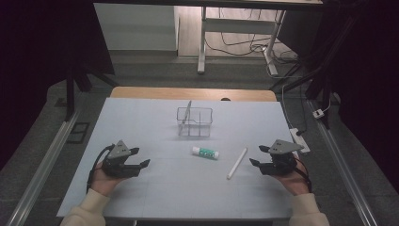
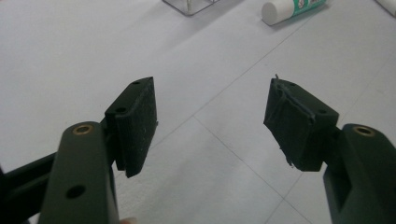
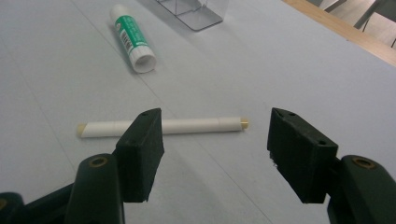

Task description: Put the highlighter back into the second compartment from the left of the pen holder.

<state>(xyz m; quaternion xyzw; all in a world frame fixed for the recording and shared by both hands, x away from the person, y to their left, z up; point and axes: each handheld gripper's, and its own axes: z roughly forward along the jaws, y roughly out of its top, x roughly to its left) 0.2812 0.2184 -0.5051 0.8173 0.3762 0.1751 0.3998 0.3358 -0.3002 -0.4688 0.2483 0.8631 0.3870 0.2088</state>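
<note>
1. The right gripper (image 3: 212,154) sits at the lower right of the high view with its jaws wide apart and nothing between them; in its own view the white stick (image 3: 163,126) lies crosswise just beyond the pads, across the middle of the frame.
2. The left gripper (image 2: 210,126) rests at the lower left of the high view, jaws also standing apart over bare tabletop (it holds nothing).
3. The white stick (image 1: 236,163) looks thin, straight and rigid, probably very light. Being round and smooth, it may roll or slip when pinched, and a slender rod of this sort could snap if squeezed hard at one end. I judge the best hold to be across its middle, pads square to its length, with gentle pressure.
4. The glue stick (image 1: 205,152) lies at the centre of the high view, between the two grippers and just left of the white stick. It is stubby, stiff plastic, likely light; it would roll too.
5. The clear organiser (image 1: 194,121) stands above the glue stick, upper centre of the table (image 1: 141,188). It looks like hard, thin-walled plastic, easy to nudge.
6. The glue stick carries a green-and-white label (image 3: 130,32); its print is too small to read. The white stick shows no writing.
</note>
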